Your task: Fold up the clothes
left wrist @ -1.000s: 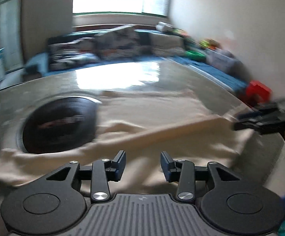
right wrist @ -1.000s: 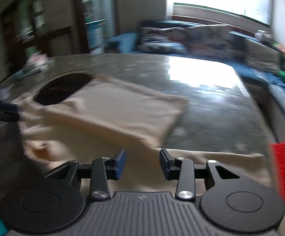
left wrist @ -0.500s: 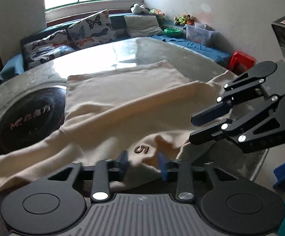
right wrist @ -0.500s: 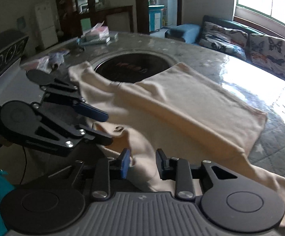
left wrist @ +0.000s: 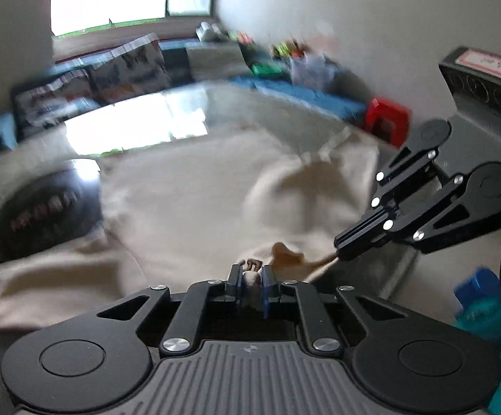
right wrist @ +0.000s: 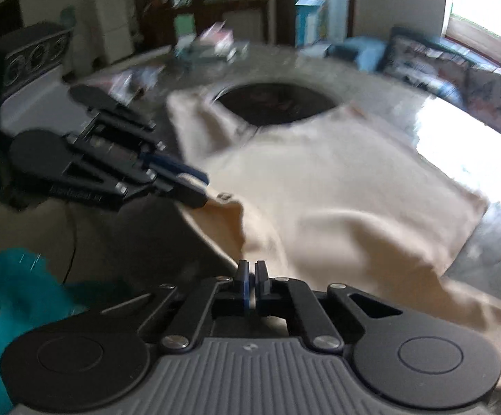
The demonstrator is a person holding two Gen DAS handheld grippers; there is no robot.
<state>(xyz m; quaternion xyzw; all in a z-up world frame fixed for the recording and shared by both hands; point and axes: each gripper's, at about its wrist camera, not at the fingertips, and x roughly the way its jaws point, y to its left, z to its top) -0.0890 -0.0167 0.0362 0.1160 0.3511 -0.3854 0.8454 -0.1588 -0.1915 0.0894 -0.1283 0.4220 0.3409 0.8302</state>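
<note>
left tongs: closed, gripping | right tongs: closed, gripping

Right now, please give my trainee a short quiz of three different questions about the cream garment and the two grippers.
1. True or false: the left gripper is shut on the near edge of the cream garment.
2. Multiple choice: the dark round cooktop set in the table is (A) fully covered by the garment, (B) partly bare, beyond the garment, (C) on the floor.
3. Fill in: seen from the left wrist, the right gripper pinches a ____ of the garment.

Key: 1 true; 2 B; 3 corner.
</note>
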